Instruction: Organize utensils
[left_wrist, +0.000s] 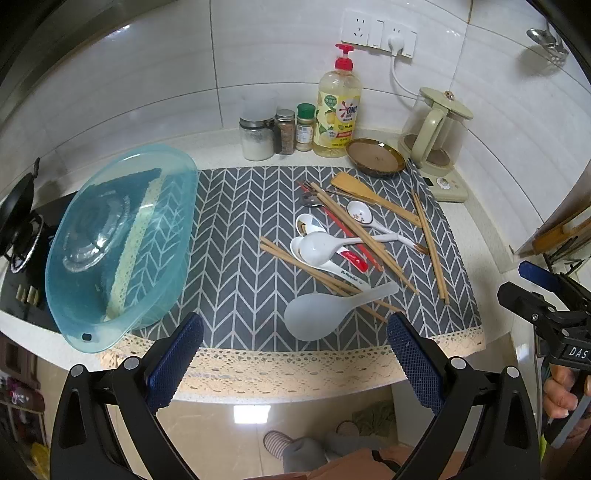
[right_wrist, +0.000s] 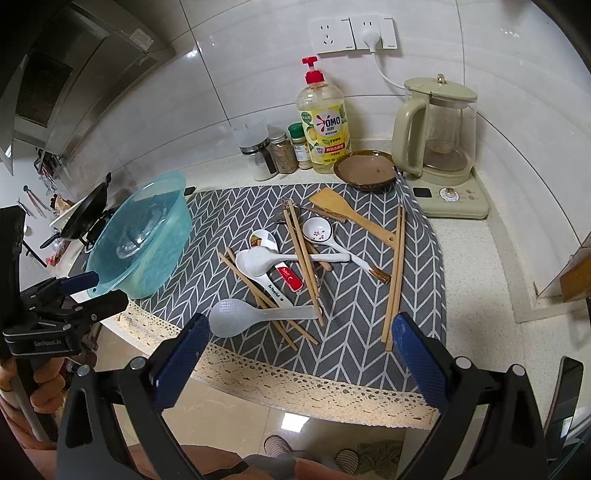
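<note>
While both grippers, left gripper (left_wrist: 295, 354) and right gripper (right_wrist: 301, 350), hang apart, empty: take rice paddle (right_wrist: 236, 320) at 12 o'clock first, pinch handle, avoid chopsticks (right_wrist: 394, 273).

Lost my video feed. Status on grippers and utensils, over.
Left gripper open, right gripper open, both short of the counter. Utensil pile untouched on chevron mat. Rice paddle nearest; teal basin at left.

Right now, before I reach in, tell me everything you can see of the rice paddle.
The rice paddle is translucent white plastic, with a rounded dimpled blade and a flat tapering handle. It lies flat near the front edge of the grey chevron mat, blade left, handle right, resting across some wooden chopsticks. No hand-held gripper touches it.
</note>
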